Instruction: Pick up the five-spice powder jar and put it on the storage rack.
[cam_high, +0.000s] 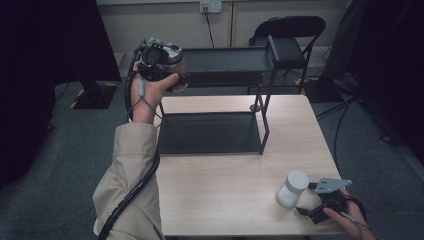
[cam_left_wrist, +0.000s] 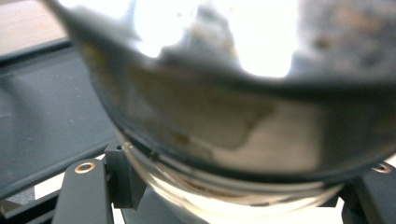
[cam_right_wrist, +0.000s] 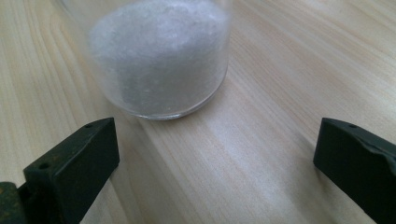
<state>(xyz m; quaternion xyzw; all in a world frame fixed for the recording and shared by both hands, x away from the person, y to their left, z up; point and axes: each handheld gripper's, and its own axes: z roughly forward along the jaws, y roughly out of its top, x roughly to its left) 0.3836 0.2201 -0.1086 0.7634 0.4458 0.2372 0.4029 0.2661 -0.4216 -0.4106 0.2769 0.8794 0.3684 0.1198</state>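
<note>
The right gripper (cam_high: 306, 198) is held low at the near right corner of the wooden surface (cam_high: 225, 200), its fingers (cam_right_wrist: 74, 163) spread apart and released, with nothing between them. A clear jar of white powder (cam_right_wrist: 161, 56), closed by a white cap, is stood on the surface just beyond those fingers, apart from them. The left gripper (cam_high: 172, 75) is raised at the left end of the top tier of a black two-tier shelf (cam_high: 220, 132). Its fingers (cam_left_wrist: 86, 186) are clenched on a glass jar (cam_left_wrist: 224, 140), which is held above the shelf.
</note>
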